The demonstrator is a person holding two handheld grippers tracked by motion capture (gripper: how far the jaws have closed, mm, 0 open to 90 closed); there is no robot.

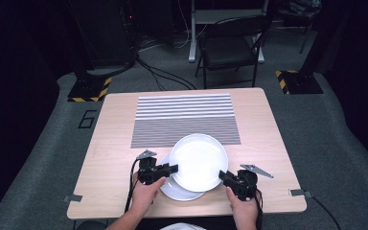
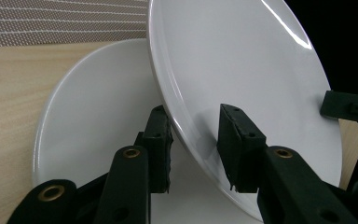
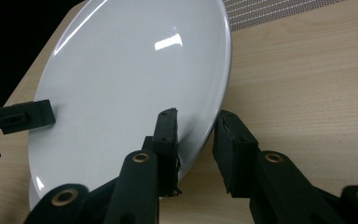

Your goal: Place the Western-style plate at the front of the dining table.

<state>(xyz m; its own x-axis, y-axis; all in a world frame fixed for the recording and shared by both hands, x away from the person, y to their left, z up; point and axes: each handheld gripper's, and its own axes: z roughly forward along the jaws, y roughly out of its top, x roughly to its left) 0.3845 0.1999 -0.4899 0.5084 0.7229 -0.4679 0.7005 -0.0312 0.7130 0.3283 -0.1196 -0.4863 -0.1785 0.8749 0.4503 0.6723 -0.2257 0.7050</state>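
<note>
Two white plates lie at the table's near edge. The upper plate overlaps the lower plate and sits further back and to the right. My left gripper straddles the upper plate's left rim, one pad under the rim and one over the top face with a slim gap, so it is open. My right gripper is at the plate's right rim, shut on it with one pad on top and one beneath. The lower plate rests flat on the wood.
A striped grey placemat covers the far middle of the wooden table. Beyond the table stand a black folding chair, floor cables and two hazard-striped bases. Bare wood lies to the left and right of the plates.
</note>
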